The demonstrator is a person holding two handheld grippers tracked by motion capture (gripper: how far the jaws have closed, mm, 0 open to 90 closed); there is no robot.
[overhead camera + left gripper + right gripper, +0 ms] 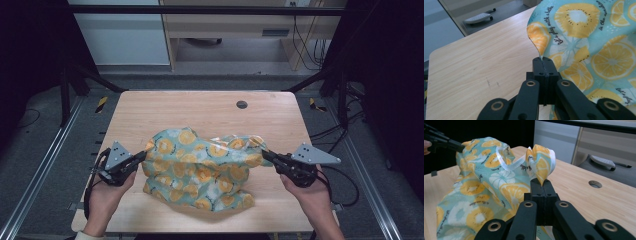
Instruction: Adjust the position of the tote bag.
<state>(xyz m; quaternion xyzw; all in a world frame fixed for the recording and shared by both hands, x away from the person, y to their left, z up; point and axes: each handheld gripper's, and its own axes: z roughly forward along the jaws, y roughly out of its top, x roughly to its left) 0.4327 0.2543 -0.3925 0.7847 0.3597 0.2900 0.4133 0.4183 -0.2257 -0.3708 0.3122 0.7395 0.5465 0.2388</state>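
Observation:
A teal cloth [200,167] printed with orange citrus slices lies bunched on the wooden table [200,110], part of it lifted. My left gripper [144,155] is shut on the cloth's left corner; in the left gripper view the jaws [543,60] pinch an orange-printed tip of the cloth [584,40]. My right gripper [264,154] is shut on the cloth's right corner. In the right gripper view its jaws [541,183] clamp a folded point of the cloth [484,185] with a white hem, and the left gripper [459,147] holds the far corner.
A round cable hole [242,104] sits near the table's far edge. Metal rails [40,170] run along both sides of the table. Beyond the table stand a cabinet [125,35], a desk and hanging cables [305,45]. A chair base [602,161] lies on the floor.

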